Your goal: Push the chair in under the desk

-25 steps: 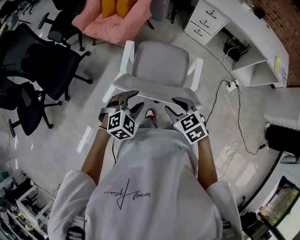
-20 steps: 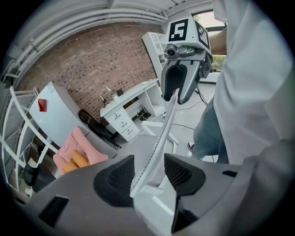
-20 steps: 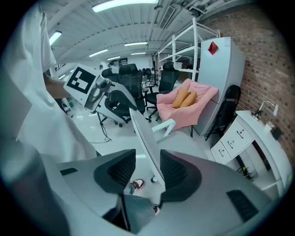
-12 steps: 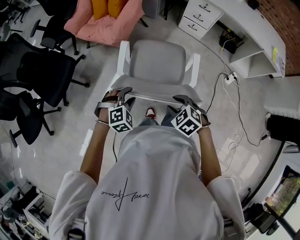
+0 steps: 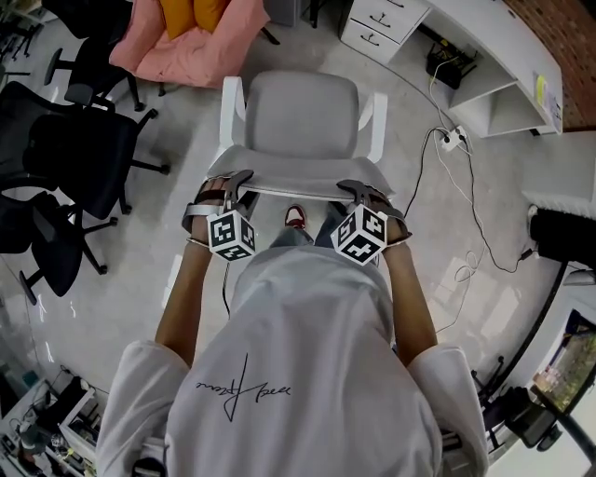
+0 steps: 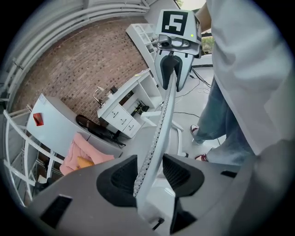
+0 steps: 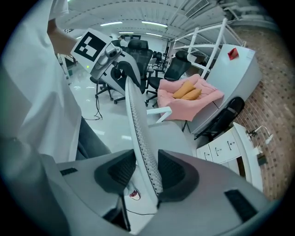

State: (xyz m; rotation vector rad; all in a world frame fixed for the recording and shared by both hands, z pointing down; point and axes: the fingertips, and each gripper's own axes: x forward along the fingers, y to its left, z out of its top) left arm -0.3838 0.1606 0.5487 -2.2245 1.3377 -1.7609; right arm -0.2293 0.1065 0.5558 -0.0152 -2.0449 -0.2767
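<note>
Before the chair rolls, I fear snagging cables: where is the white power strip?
In the head view, the white power strip lies on the floor right of the grey chair, beside the white desk's open shelf.

From my end the chair [image 5: 303, 121] shows a white perforated mesh back in a smooth plastic frame and a matt grey seat, over a glossy pale floor [image 5: 186, 270], beside a soft pink cloth cushion [image 5: 186, 51] and a rough brick wall [image 6: 87, 64].

left: black office chairs [image 5: 88, 154] | ahead: pink armchair [image 5: 186, 47], drawer unit [image 5: 377, 23] | right: cables [image 5: 449, 139] — floor [image 5: 186, 112] around chair [image 5: 298, 116] open
</note>
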